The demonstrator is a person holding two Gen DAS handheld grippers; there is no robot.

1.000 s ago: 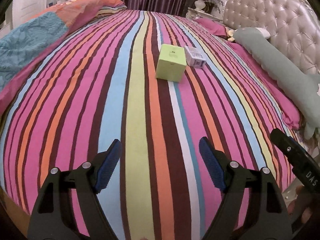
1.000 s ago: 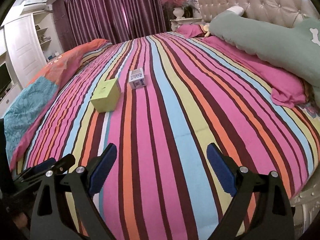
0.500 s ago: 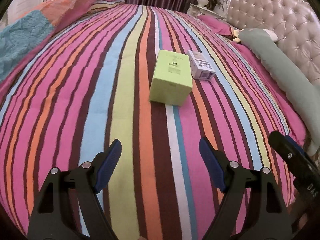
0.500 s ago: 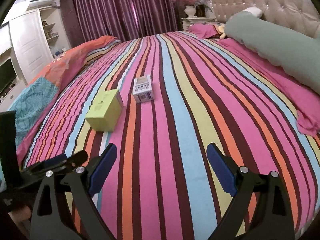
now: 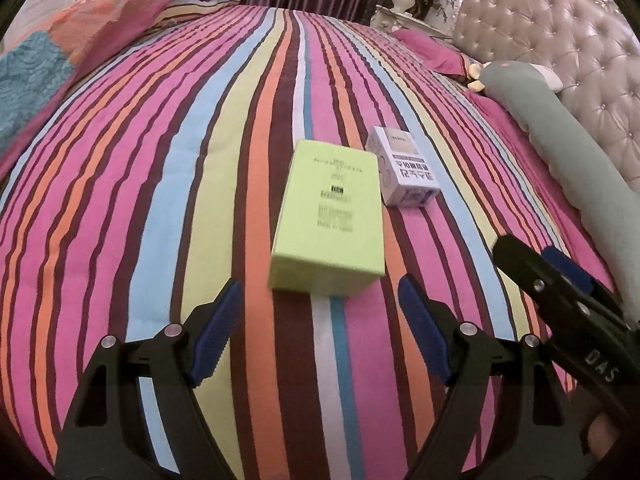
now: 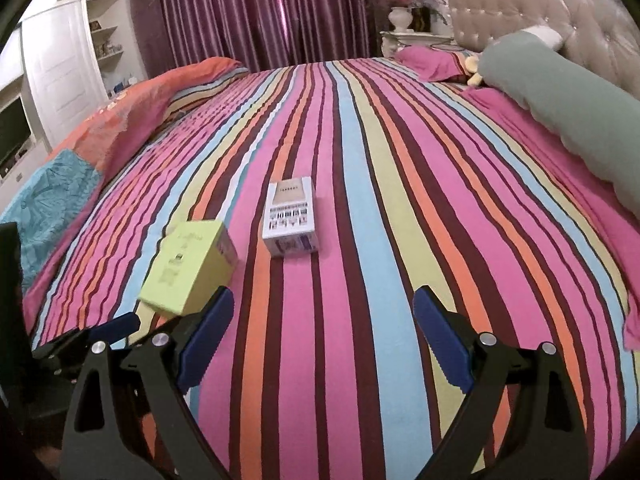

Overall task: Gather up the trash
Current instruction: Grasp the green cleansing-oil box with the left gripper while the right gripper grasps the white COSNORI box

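A lime-green box [image 5: 330,216] lies on the striped bedspread [image 5: 160,184], with a smaller white box [image 5: 404,166] just behind it to the right. My left gripper [image 5: 320,320] hovers open right in front of the green box, nothing between its blue pads. In the right wrist view the green box [image 6: 188,266] sits at the left by the left finger, and the white box [image 6: 291,216] lies straight ahead. My right gripper [image 6: 324,340] is open and empty, short of the white box. The right gripper's finger [image 5: 560,280] shows at the left view's right edge.
A long grey-green bolster [image 6: 560,104] and pink pillows [image 6: 432,62] lie along the tufted headboard [image 6: 520,8] on the right. A folded orange and teal quilt [image 6: 100,128] lies at the left. Purple curtains [image 6: 260,12] and a white cabinet [image 6: 60,68] stand beyond the bed.
Both grippers have moved forward over the bed toward the two boxes, which now look larger and nearer. Neither gripper's opening has changed.
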